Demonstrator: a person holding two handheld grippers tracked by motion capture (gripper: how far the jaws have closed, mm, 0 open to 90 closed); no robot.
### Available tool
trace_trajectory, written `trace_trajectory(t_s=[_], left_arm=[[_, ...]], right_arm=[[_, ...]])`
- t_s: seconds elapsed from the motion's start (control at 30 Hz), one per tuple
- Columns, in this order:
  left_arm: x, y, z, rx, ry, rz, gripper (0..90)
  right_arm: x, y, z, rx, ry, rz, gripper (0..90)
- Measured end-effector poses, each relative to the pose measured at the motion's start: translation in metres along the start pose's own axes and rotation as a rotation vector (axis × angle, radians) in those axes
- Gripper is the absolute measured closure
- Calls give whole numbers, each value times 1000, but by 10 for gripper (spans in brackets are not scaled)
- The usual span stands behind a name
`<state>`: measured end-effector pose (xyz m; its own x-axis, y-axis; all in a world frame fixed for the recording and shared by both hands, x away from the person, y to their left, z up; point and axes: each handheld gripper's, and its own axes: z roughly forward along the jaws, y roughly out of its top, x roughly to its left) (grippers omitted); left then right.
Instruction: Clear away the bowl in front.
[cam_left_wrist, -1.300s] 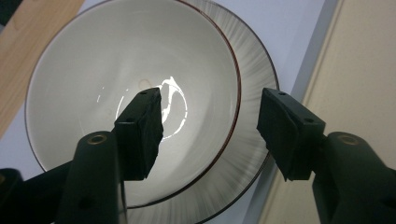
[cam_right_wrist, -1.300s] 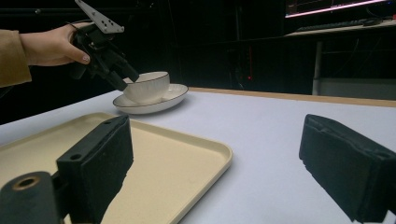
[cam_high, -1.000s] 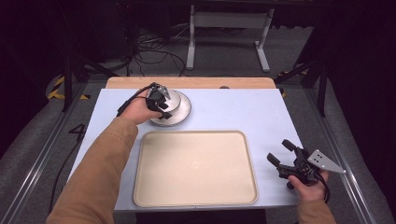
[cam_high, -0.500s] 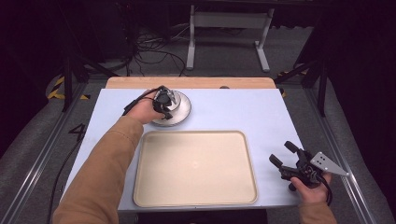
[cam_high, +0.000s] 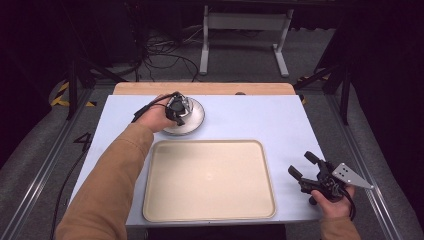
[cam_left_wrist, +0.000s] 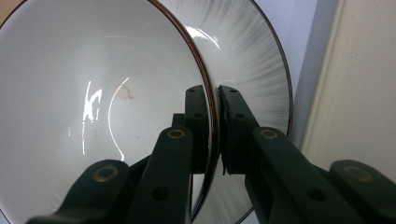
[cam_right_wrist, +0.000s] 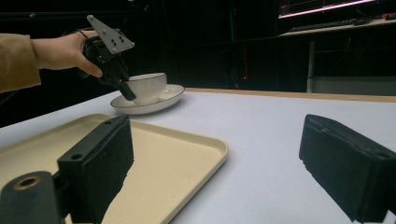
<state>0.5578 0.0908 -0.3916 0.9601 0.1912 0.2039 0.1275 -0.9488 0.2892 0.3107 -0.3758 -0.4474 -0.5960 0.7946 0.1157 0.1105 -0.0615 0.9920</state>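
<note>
Dark floor and trailing cables ring our pale blue table, with a bare beige tray lying near our edge. At the far left a white cup sits on its saucer, just beyond the tray's far left corner. Our left gripper has its jaws closed on the cup's rim, one jaw inside the cup and one outside against the ribbed wall, with the thin brown-edged lip pinched between the pads. Our right gripper rests near the table's right front corner, well apart from everything, with its jaws spread wide around nothing.

We judge the cup to be glazed ceramic: stiff, slick, breakable and fairly light. Holding it by one side of the rim lets it swing or slip, so we want the pads set deep over the lip and any lift kept straight and slow, so the saucer is not dragged along.
</note>
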Motion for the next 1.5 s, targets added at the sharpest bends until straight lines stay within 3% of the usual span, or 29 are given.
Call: trace_trajectory(t_s=[0.2, 0.67, 0.87, 1.5], left_arm=[[-2, 3, -5, 10, 6, -6, 833], [-15, 11, -40, 5, 17, 16, 833], [-20, 12, -51, 35, 19, 10, 833], [-49, 18, -90, -6, 4, 33, 833]], right_arm=[[-1, 1, -2, -7, 0, 2, 105], [-1, 4, -2, -14, -4, -3, 105], [-1, 4, -2, -10, -6, -11, 104], [-3, 4, 1, 14, -23, -56, 100]])
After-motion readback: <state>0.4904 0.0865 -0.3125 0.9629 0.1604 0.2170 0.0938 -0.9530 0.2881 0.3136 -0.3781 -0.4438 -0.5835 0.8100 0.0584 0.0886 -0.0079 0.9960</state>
